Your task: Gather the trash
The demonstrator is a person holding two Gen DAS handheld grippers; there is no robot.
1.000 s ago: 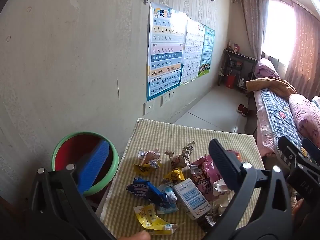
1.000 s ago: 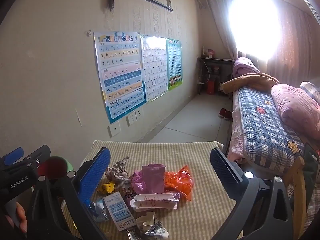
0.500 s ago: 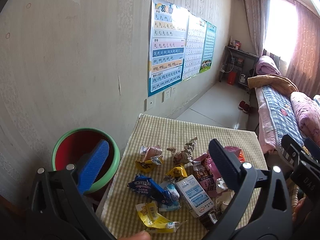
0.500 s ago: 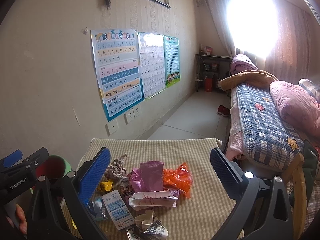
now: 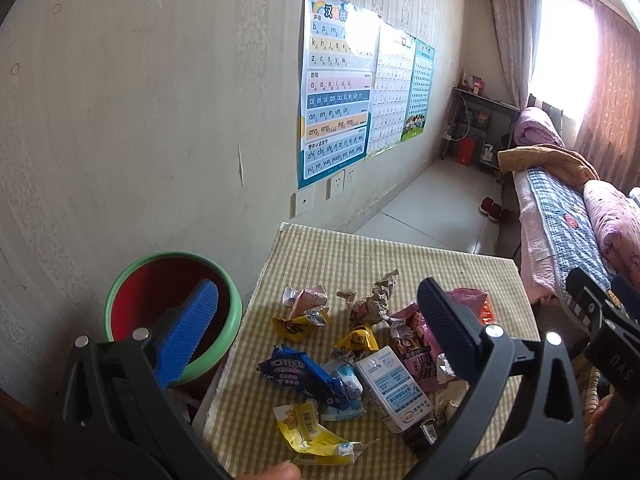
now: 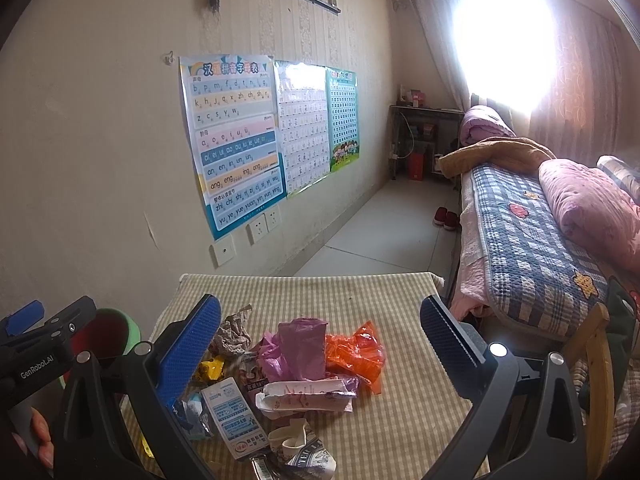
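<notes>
Wrappers lie heaped on a checked tablecloth (image 5: 384, 256): a blue Oreo pack (image 5: 298, 372), a yellow wrapper (image 5: 308, 432), a white carton (image 5: 394, 388), a crumpled brown paper (image 5: 370, 296). In the right wrist view I see a pink bag (image 6: 302, 344), an orange wrapper (image 6: 356, 350) and the white carton (image 6: 234, 412). A red bin with a green rim (image 5: 168, 304) stands left of the table. My left gripper (image 5: 320, 320) hovers open above the near left of the pile. My right gripper (image 6: 320, 332) hovers open over the pile's right part. Neither holds anything.
A wall with letter posters (image 5: 336, 104) runs along the left. A bed with a checked cover (image 6: 532, 240) and pink bedding stands right of the table. Tiled floor (image 6: 384, 232) and red slippers (image 6: 446, 216) lie beyond. A fingertip (image 5: 280, 470) shows at the bottom edge.
Both grippers have tilted slightly; the pile and bin sit a little lower and nearer in the views. Both stay open, and nothing on the table has moved.
</notes>
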